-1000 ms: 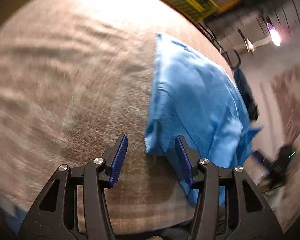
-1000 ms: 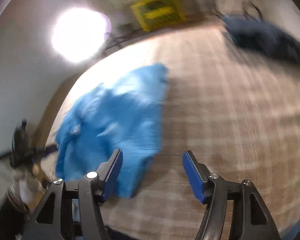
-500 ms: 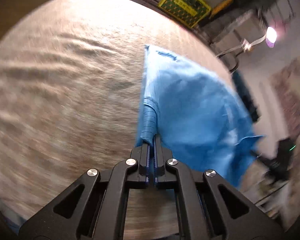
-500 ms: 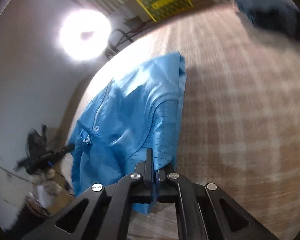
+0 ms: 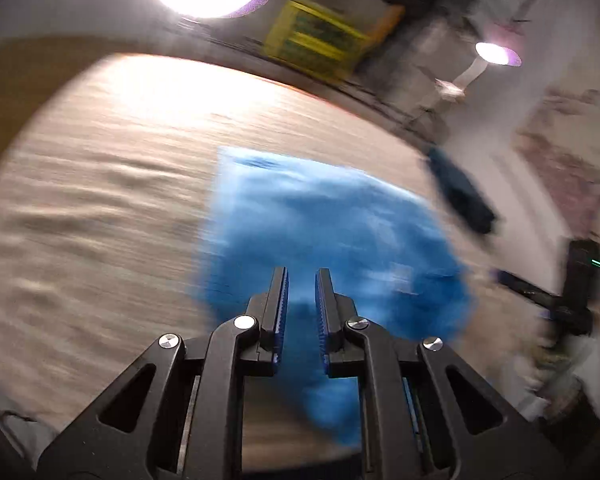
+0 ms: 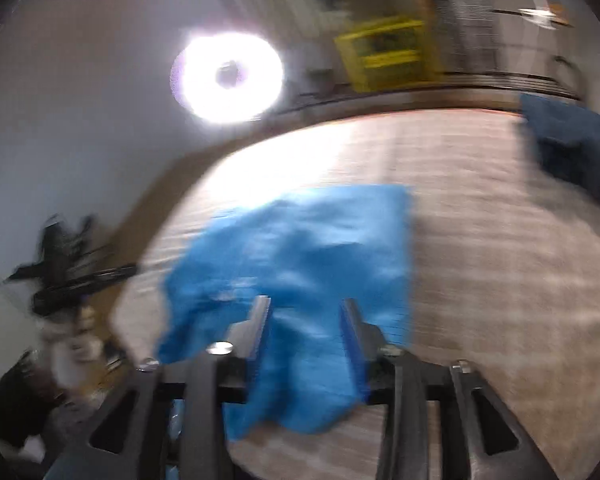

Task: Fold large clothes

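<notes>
A bright blue garment (image 5: 320, 232) lies partly folded on a beige checked cover (image 5: 100, 200). My left gripper (image 5: 301, 280) is above its near part, jaws a little apart with nothing between them. In the right wrist view the garment (image 6: 308, 248) lies ahead and its near edge hangs below my right gripper (image 6: 306, 308), whose jaws are wide apart and empty. Both views are blurred by motion.
A dark blue cloth pile (image 6: 572, 144) sits at the cover's far right, and shows in the left wrist view (image 5: 460, 196). A yellow crate (image 6: 384, 56) and a ring light (image 6: 228, 80) stand beyond. A black tripod stand (image 5: 572, 296) stands beside the cover.
Both grippers closed on the garment's near edge half a second ago, carried it forward over the garment, and have now opened and let it go. Both cameras have tilted up.
</notes>
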